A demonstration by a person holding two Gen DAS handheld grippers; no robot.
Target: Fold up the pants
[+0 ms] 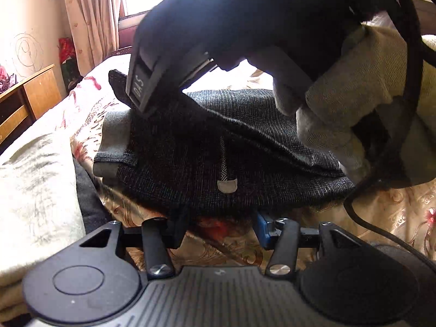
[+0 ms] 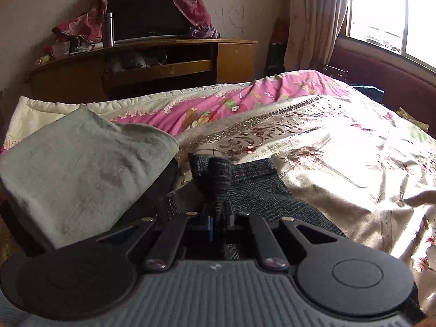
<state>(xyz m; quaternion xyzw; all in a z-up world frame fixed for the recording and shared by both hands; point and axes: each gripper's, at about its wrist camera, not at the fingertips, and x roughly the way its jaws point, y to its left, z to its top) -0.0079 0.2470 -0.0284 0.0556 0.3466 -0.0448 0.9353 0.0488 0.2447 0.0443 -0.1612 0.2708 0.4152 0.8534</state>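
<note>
a bed with a flowery cover [image 2: 327,147] and a pink quilt [image 2: 218,106]. a grey folded blanket [image 2: 81,169] lies near. a wooden cabinet [image 2: 152,65] holds a tv [image 2: 147,13], maybe, under red cloth, beside a metal bottle [image 2: 108,30].

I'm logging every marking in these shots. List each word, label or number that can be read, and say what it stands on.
"DAS": on the grey finger of the right gripper, seen from the left wrist view above the dark pants.
Small logo on the lower front of the television, right wrist view: too small and blurred to read.
Small white mark on the ribbed grey body of each gripper: a symbol, not legible as text.
</note>
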